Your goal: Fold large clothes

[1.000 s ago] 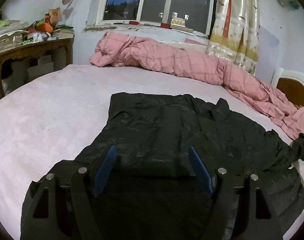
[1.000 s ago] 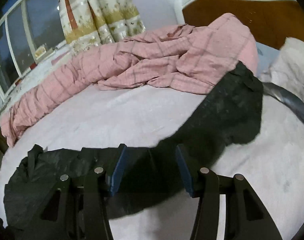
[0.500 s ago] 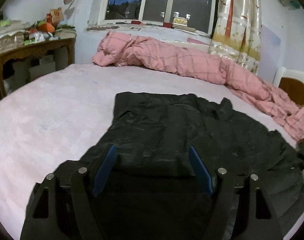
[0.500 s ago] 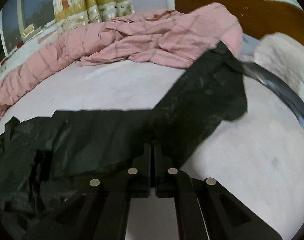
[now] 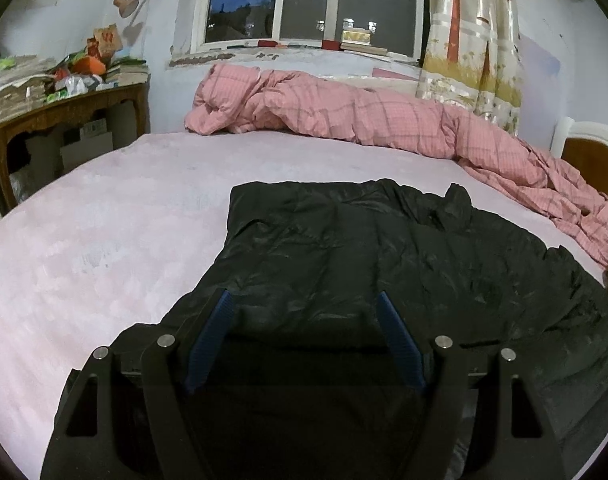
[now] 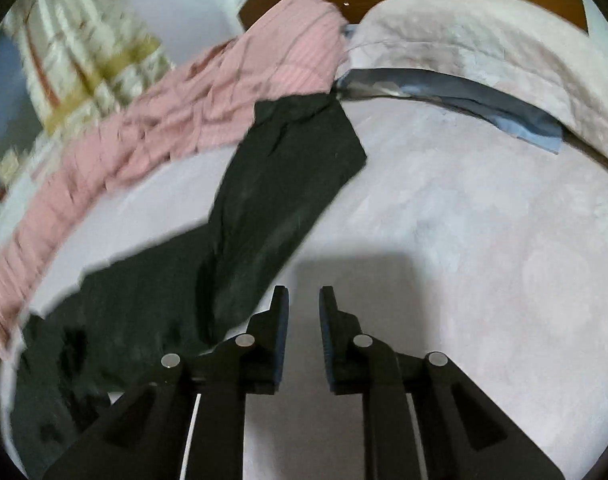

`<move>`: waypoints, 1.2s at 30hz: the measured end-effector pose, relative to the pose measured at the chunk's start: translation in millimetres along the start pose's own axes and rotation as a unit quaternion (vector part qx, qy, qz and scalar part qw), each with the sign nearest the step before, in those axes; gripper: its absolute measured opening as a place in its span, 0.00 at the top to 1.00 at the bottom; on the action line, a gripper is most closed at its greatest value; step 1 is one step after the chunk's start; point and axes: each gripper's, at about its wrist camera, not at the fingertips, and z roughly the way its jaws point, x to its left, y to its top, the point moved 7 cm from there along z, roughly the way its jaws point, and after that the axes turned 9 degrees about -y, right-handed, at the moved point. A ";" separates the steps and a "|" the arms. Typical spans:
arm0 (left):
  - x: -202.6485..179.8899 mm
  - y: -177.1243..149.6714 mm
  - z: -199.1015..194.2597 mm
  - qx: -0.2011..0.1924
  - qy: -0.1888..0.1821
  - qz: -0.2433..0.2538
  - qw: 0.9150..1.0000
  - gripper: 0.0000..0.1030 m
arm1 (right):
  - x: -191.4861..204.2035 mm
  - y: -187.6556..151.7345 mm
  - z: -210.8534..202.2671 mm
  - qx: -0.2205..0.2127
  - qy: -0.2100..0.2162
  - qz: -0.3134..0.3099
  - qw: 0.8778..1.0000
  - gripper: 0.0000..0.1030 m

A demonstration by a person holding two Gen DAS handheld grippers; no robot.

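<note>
Right wrist view shows the right gripper [image 6: 304,300] with its jaws a little way apart and nothing between them, hovering over bare pink bed sheet [image 6: 484,260] in the lower middle of the frame. The black jacket [image 6: 264,208] lies off to the left of those jaws, and its sleeve [image 6: 300,152] runs as a long strip from the lower left up toward the upper middle, where its far end reaches the rumpled pink checked quilt [image 6: 152,136]. So the sleeve's long axis slants away from the jaws, and its near edge passes just beside the left finger without being held. This frame is smeared on the left, so the fabric edges there are hard to read.

From the left wrist, the left gripper [image 5: 304,300] sits with its jaws spread wide, low over the near part of the jacket [image 5: 364,264] in the bottom centre, gripping nothing as far as I can see. The body of the garment fills the middle and right of the frame, spread flat on the bed [image 5: 104,240], far edge squared off, collar poking up toward the upper right.

The jacket looks thin, slick and crinkly, faintly shiny, creased all over. I'd guess it slides easily and won't hold a fold well.

My judgement: the right hand is the nearer one to that stray sleeve, and the next move would be to shift left, take it, and lay it across the body.
</note>
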 end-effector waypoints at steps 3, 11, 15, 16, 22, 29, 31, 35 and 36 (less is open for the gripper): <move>-0.1 1.1 0.1 -0.002 0.001 0.000 1.000 0.29 | 16.9 19.6 6.9 0.003 0.053 0.005 0.999 0.81; 4.9 2.6 2.8 0.002 0.002 -0.015 1.000 0.29 | 96.2 11.6 48.4 0.008 -0.021 -0.166 0.986 0.59; 2.8 3.7 -1.8 -0.008 0.012 -0.008 1.000 0.29 | 80.4 7.1 60.8 0.020 -0.050 -0.156 0.986 0.96; 1.4 4.5 -3.6 -0.011 0.011 -0.004 1.000 0.30 | 77.3 8.3 56.7 0.016 -0.033 -0.139 0.990 0.97; 4.8 10.5 -7.9 -0.007 -0.044 -0.052 0.998 0.30 | 139.2 7.8 -28.1 -0.034 0.138 -0.157 0.977 0.97; 5.1 12.9 -14.2 -0.012 -0.060 -0.076 0.995 0.30 | 263.4 -115.0 -126.1 0.056 0.365 -0.319 0.873 0.97; 1.0 14.1 -18.1 -0.017 -0.064 -0.070 0.995 0.30 | 281.4 -160.6 -128.0 0.124 0.394 -0.375 0.830 0.97; -10.4 16.9 -25.5 -0.035 -0.044 -0.031 0.998 0.30 | 281.9 -212.4 -106.3 0.162 0.318 -0.489 0.796 0.97; -13.6 17.0 -25.8 -0.038 -0.038 -0.020 0.998 0.30 | 280.2 -211.1 -101.0 0.162 0.304 -0.484 0.804 0.97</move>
